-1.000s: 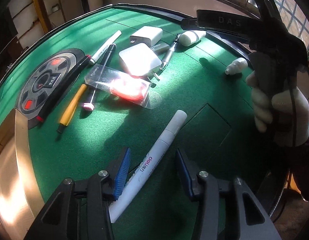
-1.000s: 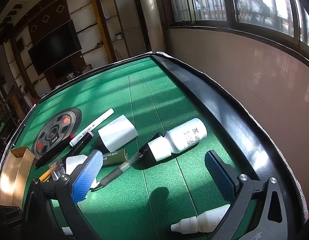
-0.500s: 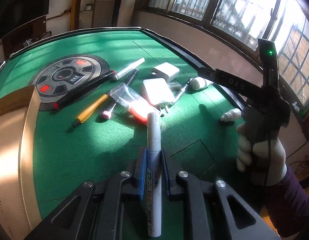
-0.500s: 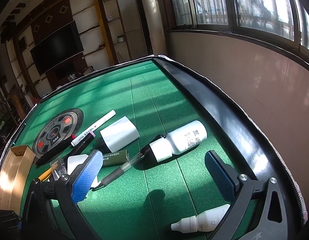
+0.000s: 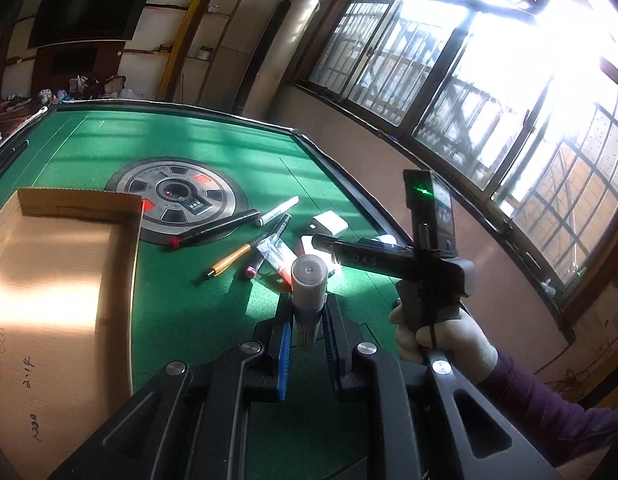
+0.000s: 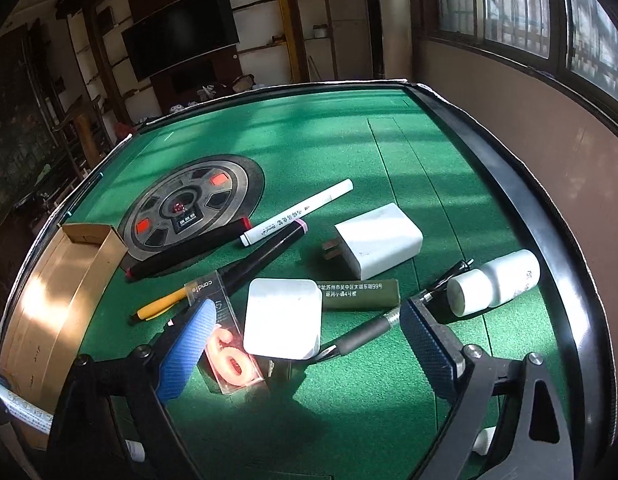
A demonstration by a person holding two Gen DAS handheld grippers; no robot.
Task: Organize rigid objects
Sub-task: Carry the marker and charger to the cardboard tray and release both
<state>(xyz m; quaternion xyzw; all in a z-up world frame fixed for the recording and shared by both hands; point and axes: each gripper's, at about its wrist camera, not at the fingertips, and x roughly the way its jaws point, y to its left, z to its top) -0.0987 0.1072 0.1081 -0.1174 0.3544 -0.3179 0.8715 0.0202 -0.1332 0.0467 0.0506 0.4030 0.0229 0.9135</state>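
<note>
Paint marker point(image 5: 308, 280), a white barrel seen end-on, sits clamped between the blue pads of the left hand-held gripper point(image 5: 307, 340), lifted clear of the green desk point(image 5: 189, 312) and pointing away over it, while the open cardboard box point(image 5: 49, 280) at the left edge shows only bare cardboard in the part visible, so the sorting appears barely begun, with this one item in transit and nothing seen put away. Beside it the right hand-held gripper point(image 6: 305, 344) hangs low over the clutter with its jaws spread wide and empty, touching nothing, a gloved hand point(image 5: 433, 332) around its grip. Nearest under that open gripper lie a clear packet holding a pink numeral point(image 6: 229, 356), a white square charger point(image 6: 284, 322) and a dark grey pen point(image 6: 361, 336). Just beyond are an olive-green block with printed characters point(image 6: 361, 294), a yellow pen point(image 6: 161, 306) and a white bottle point(image 6: 493, 282) on its side near the desk's black rim. Further on rest a larger white plug adapter point(image 6: 379, 246), a black marker with a pink band point(image 6: 265, 258), a long black marker with a red end point(image 6: 185, 254) and a white marker point(image 6: 297, 212), the last two reaching toward the round grey dial point(image 6: 193, 208) set in the middle of the desk. All of these still await sorting, presumably into the box.
</note>
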